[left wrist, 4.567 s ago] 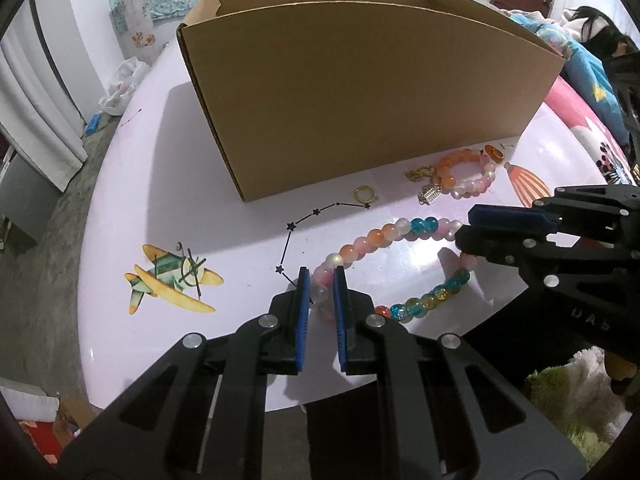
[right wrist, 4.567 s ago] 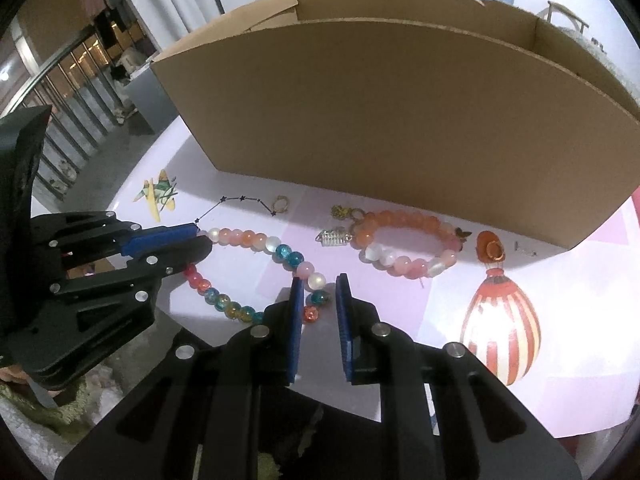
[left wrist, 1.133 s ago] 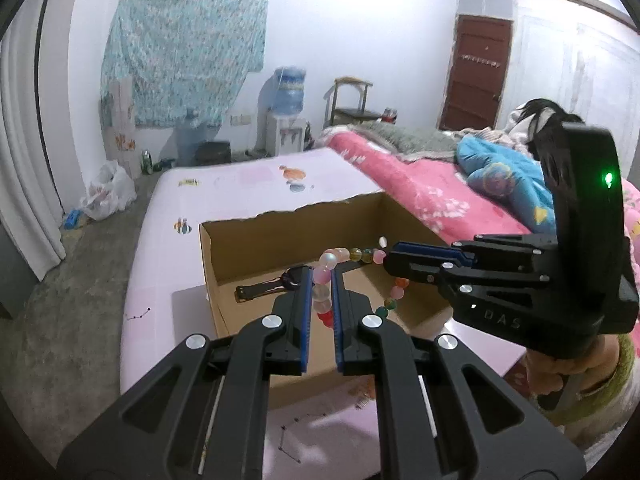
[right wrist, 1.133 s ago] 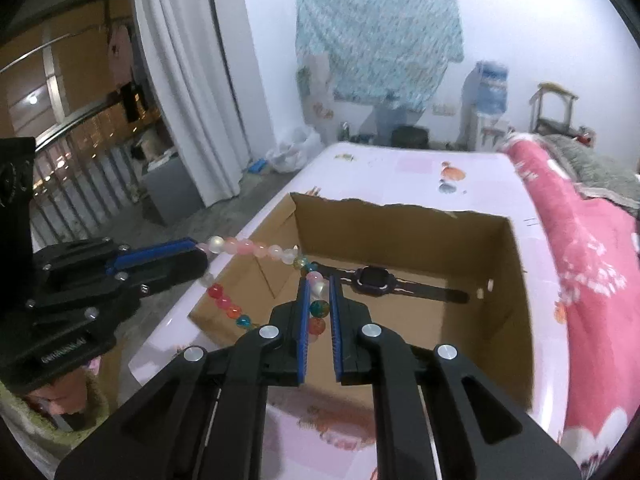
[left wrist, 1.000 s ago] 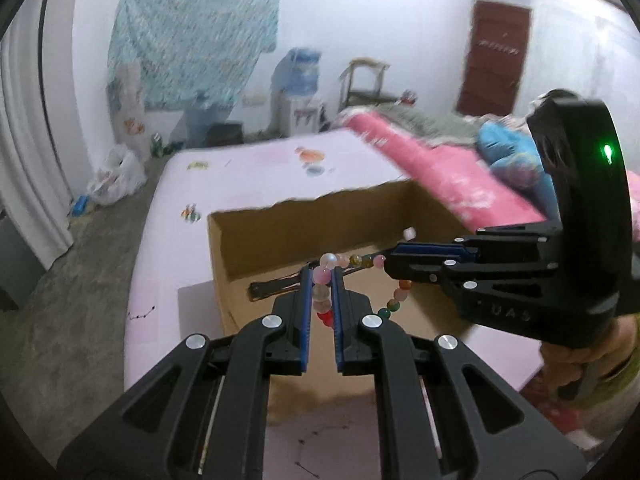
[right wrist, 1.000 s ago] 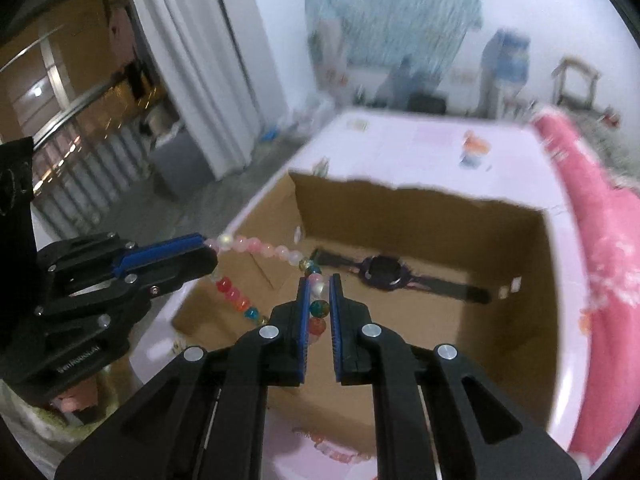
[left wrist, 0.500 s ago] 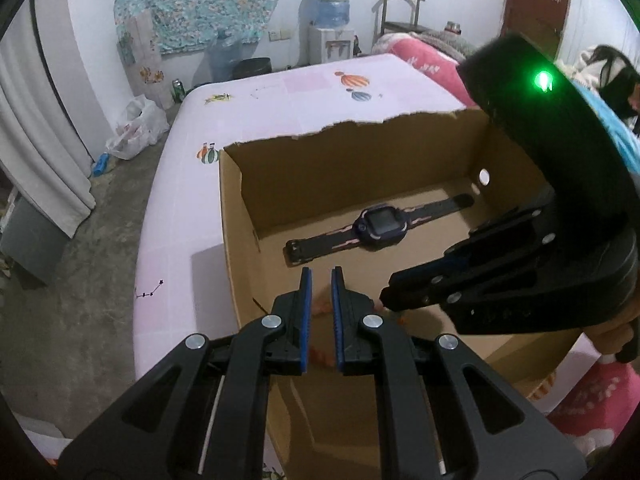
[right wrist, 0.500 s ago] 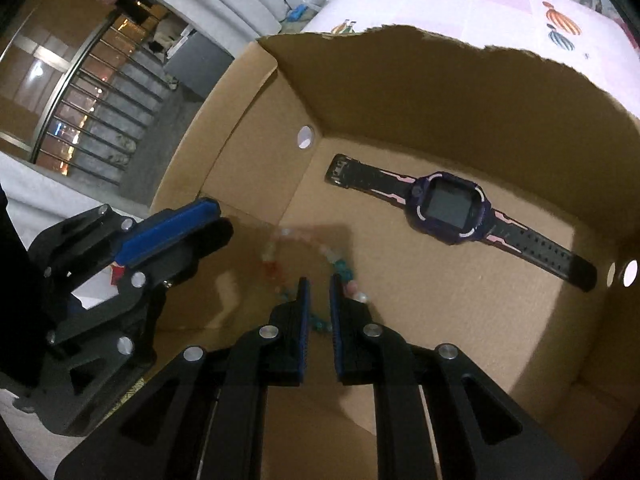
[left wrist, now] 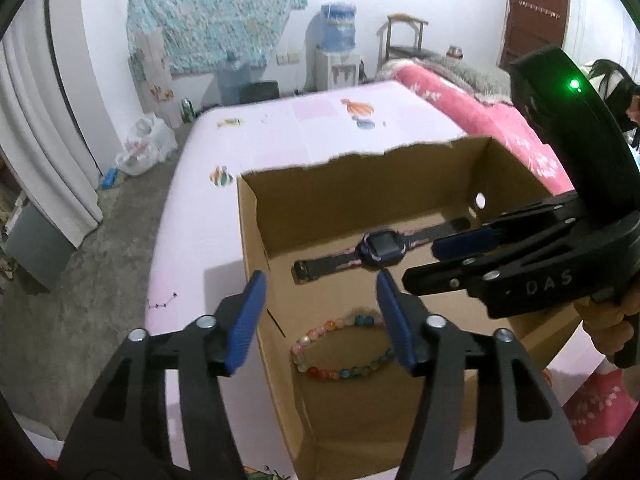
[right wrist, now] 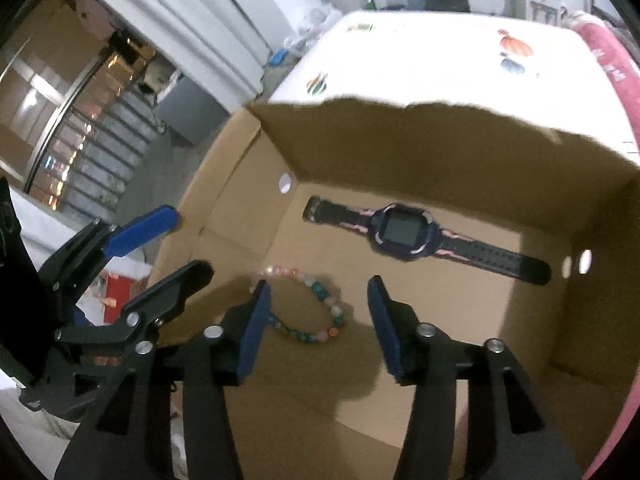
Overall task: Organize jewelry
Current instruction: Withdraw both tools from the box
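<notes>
Beaded bracelet (left wrist: 344,348): lies loose on the floor of the cardboard box (left wrist: 360,188), lower centre of the left wrist view; in the right wrist view (right wrist: 304,304) it sits centre-left, its left end hidden behind that view's left finger.
Left gripper (left wrist: 322,318): jaws apart, having just been opening; nothing is between the blue pads (left wrist: 245,322), and the bracelet lies below them, untouched. The left pad is outside the box wall in this view, the right pad over the interior.
Right gripper (right wrist: 320,322): jaws apart, also just opened; nothing is clamped, and the bracelet shows on the box floor through the gap.
Smartwatch (right wrist: 404,236): dark strap with pink trim, laid flat along the far side of the box floor, apart from the bracelet.
Left wrist view only: white wall with a blue patterned cloth (left wrist: 216,12), water dispenser (left wrist: 338,40), wooden chair (left wrist: 404,36), brown door (left wrist: 536,4), pink bedding (left wrist: 480,116), and the right gripper's body with a green light (left wrist: 575,85) filling the right edge.
Right wrist view only: window railing (right wrist: 76,148) at the upper left, white curtain (right wrist: 192,12), and the left gripper's fingers entering from the left edge.
In the way: the right gripper's arm covers the box's right wall in the left wrist view.
Surface: the pale pink printed tabletop (left wrist: 192,240) carries the box.
</notes>
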Available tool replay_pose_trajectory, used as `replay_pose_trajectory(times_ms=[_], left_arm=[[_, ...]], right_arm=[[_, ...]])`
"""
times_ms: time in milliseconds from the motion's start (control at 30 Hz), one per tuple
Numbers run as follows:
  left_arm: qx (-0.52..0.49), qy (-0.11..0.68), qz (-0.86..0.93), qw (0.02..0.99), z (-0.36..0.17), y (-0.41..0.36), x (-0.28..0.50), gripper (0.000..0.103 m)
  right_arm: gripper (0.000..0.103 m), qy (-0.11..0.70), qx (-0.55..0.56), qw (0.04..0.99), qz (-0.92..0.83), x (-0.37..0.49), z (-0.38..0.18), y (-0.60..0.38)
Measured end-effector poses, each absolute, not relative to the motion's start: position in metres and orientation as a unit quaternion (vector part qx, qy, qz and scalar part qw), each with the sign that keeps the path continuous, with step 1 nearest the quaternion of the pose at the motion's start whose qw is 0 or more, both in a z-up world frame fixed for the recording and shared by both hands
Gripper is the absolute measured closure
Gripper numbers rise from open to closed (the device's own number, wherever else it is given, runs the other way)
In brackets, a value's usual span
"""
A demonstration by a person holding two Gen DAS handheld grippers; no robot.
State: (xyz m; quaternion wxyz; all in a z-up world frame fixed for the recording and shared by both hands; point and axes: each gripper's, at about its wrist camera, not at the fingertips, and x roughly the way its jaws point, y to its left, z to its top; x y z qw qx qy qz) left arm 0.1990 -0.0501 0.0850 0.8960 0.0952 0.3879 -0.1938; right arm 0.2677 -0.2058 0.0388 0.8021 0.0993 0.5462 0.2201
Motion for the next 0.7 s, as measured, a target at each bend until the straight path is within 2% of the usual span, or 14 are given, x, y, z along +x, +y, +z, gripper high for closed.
replay_pose_trajectory(times_ms=[67,167,233,367,500,700], left_arm=[[0.09,0.374,-0.192,0.903,0.093,-0.048,0.193,0.035],[0.079,0.358,-0.189,0.911,0.103,-0.042,0.184,0.029],[0.067,0.346,-0.189,0.916,0.11,-0.037,0.176,0.025],[0.042,0.33,-0.186,0.925,0.118,-0.023,0.158,0.019],[0.033,0.332,-0.184,0.924,0.118,-0.012,0.14,0.019],[0.022,0.332,-0.177,0.926,0.115,0.001,0.112,0.016]], right_arm=[[0.045,0.53,0.107,0.815,0.207,0.261,0.049,-0.213],[0.034,0.506,0.118,0.833,0.188,0.249,0.058,-0.22],[0.031,0.478,0.132,0.85,0.176,0.234,0.068,-0.229],[0.03,0.435,0.163,0.87,0.164,0.204,0.08,-0.247],[0.026,0.402,0.205,0.876,0.169,0.169,0.084,-0.262],[0.024,0.37,0.206,0.892,0.155,0.123,0.093,-0.273]])
